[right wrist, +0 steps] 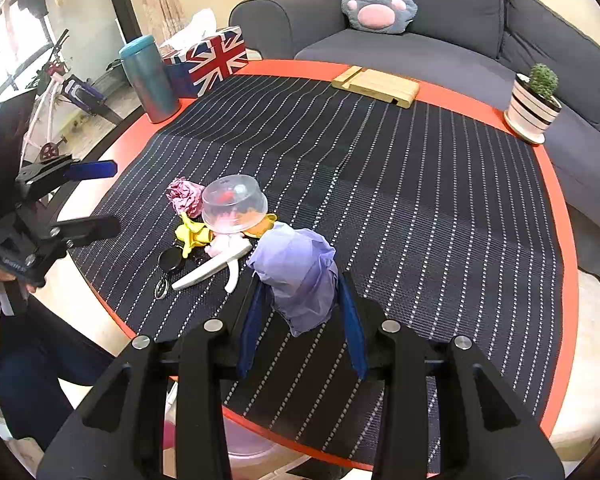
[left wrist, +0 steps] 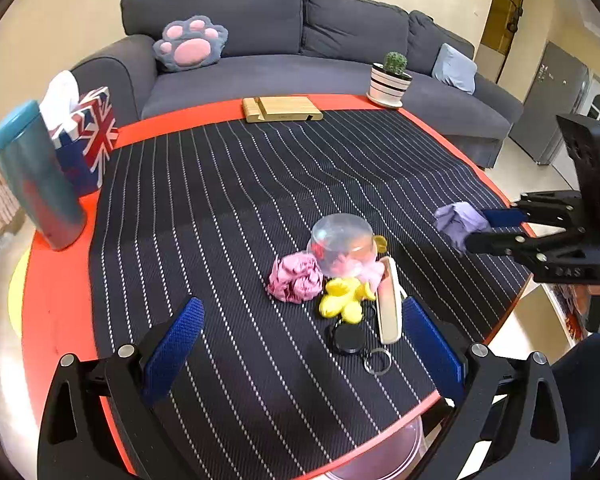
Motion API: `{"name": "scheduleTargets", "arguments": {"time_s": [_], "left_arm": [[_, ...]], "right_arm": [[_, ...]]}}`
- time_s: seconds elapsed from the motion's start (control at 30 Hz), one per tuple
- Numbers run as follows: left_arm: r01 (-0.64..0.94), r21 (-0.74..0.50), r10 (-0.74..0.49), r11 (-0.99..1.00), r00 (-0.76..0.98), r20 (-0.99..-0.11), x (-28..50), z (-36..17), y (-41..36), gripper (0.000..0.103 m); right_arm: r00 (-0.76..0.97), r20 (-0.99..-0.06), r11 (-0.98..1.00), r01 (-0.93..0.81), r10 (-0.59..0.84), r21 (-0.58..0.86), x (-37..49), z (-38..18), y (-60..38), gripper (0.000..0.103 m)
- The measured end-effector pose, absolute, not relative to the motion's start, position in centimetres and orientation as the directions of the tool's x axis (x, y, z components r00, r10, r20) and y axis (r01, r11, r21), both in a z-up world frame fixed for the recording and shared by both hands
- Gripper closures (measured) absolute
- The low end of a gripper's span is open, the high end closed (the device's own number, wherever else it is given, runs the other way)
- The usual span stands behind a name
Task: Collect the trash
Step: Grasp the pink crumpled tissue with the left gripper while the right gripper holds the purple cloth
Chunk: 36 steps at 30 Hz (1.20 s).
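Note:
My right gripper is shut on a crumpled purple paper wad and holds it above the striped mat; it also shows in the left wrist view. My left gripper is open and empty, just short of a pile: a crumpled pink paper wad, a clear upturned plastic bowl, a yellow toy, a white shoehorn-like piece and a black key reel. The pile also shows in the right wrist view around the bowl.
A round red table carries a dark striped mat. At its edge stand a teal tumbler, a Union Jack tissue box, a wooden stand and a potted cactus. A pink bin sits below the near edge. A grey sofa is behind.

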<state>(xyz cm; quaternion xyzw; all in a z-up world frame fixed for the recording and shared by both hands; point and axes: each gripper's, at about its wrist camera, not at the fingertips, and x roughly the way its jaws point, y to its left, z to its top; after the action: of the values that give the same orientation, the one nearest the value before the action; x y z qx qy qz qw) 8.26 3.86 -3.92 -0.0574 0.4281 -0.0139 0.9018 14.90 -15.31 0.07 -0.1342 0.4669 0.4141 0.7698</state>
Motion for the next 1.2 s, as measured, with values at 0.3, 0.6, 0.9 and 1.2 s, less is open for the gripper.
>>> {"name": "scheduleTargets", "arguments": {"time_s": [0.3, 0.6, 0.9, 1.2], "left_arm": [[-0.053, -0.137, -0.082, 0.989, 0.573, -0.816, 11.6, -4.9, 5.0, 0.007], [-0.086, -0.158, -0.096, 0.984, 0.493, -0.865, 13.9, -7.0, 5.4, 0.007], [-0.110, -0.169, -0.099, 0.979, 0.467, -0.879, 14.9, -7.8, 5.5, 0.022], [-0.121, -0.181, -0.106, 0.976, 0.459, -0.882, 15.1, -8.2, 5.6, 0.055]], "right_arm": [[0.233, -0.824, 0.635, -0.750, 0.516, 0.186, 14.8, 0.3, -17.0, 0.066], [0.237, -0.824, 0.644, -0.742, 0.514, 0.188, 14.8, 0.2, -17.9, 0.066], [0.242, -0.822, 0.651, -0.734, 0.516, 0.193, 14.9, 0.2, -18.8, 0.066], [0.240, -0.822, 0.650, -0.735, 0.517, 0.195, 15.0, 0.2, -18.8, 0.066]]}}
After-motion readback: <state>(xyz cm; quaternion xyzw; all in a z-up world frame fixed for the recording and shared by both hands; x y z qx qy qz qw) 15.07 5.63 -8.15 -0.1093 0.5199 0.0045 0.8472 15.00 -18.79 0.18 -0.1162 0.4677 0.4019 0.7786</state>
